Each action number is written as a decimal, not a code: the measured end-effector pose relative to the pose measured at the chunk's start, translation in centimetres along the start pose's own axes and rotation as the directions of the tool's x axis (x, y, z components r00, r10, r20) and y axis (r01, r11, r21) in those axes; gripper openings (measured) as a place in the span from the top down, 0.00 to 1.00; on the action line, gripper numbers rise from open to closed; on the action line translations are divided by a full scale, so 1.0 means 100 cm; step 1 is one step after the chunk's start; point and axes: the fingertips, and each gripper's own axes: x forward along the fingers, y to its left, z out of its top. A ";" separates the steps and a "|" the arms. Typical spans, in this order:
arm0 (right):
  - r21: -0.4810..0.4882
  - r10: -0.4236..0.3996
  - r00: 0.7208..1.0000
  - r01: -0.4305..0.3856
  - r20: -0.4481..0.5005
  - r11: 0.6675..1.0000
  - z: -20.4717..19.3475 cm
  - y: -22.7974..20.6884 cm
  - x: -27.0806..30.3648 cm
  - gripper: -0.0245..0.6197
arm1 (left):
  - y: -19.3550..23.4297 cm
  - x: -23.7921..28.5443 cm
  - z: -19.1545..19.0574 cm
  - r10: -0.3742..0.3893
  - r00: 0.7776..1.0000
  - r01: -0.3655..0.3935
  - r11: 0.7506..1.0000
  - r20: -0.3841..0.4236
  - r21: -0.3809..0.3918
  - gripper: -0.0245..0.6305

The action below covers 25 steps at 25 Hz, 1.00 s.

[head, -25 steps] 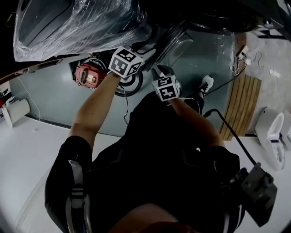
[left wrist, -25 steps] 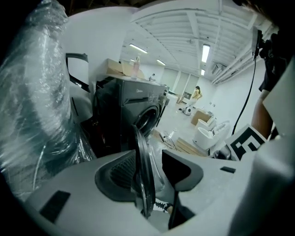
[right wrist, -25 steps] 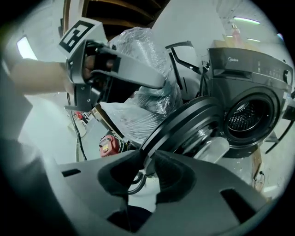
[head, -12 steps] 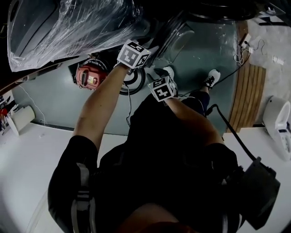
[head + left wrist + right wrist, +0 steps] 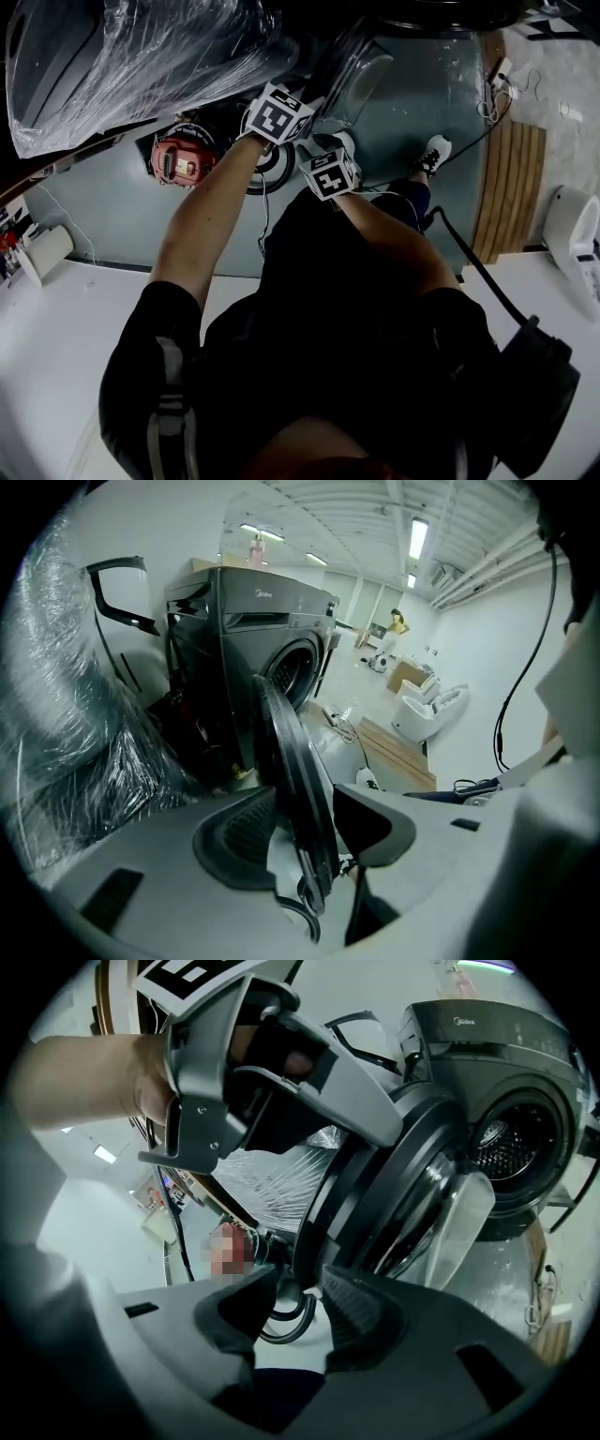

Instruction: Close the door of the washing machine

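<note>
Plainly not shut yet: the washing machine door stands swung well out from the drum opening, edge-on to both tools.
The left gripper and right gripper have both just been opening and gape wide. The left one straddles the door's rim and the right one has the rim at the mouth of its jaws. No pad presses on it, so neither holds anything. The likely trouble is a push that slides along the rounded rim instead of swinging the door, leaving it short of the latch. If a jaw sits astride the rim as it meets the machine's front, it could be pinched there. A dark loop hangs at the rim just by the right jaws, cable or door part I cannot tell, and it could snag.
</note>
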 end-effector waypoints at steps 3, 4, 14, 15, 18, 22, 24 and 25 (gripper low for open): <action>0.000 -0.012 1.000 0.012 -0.004 1.000 -0.007 -0.007 -0.006 0.71 | -0.010 0.004 0.002 -0.006 1.000 0.006 1.000 -0.012 -0.024 0.67; 0.003 -0.015 1.000 0.015 -0.008 1.000 -0.011 -0.010 -0.009 0.71 | -0.013 0.006 0.002 -0.005 1.000 0.004 1.000 -0.018 -0.031 0.67; 0.057 -0.074 0.997 0.076 -0.022 0.996 -0.049 -0.059 -0.044 0.71 | -0.059 0.036 0.020 -0.006 0.998 -0.002 0.990 -0.055 -0.141 0.71; 0.048 -0.084 0.996 0.086 -0.029 0.995 -0.053 -0.064 -0.048 0.70 | -0.064 0.039 0.023 -0.018 0.998 0.009 0.988 -0.056 -0.155 0.70; 0.034 -0.127 0.991 0.128 -0.038 0.991 -0.059 -0.078 -0.057 0.69 | -0.080 0.050 0.033 -0.050 0.997 0.039 0.983 -0.059 -0.178 0.70; 0.048 -0.195 0.979 0.198 -0.058 0.979 -0.070 -0.108 -0.073 0.69 | -0.099 0.062 0.047 -0.077 0.996 0.063 0.974 -0.055 -0.215 0.69; 0.064 -0.220 0.973 0.225 -0.065 0.972 -0.075 -0.123 -0.080 0.70 | -0.107 0.067 0.053 -0.080 0.995 0.064 0.970 -0.056 -0.235 0.69; 0.074 -0.232 0.971 0.236 -0.066 0.969 -0.076 -0.130 -0.084 0.70 | -0.109 0.070 0.057 -0.079 0.995 0.064 0.968 -0.056 -0.243 0.69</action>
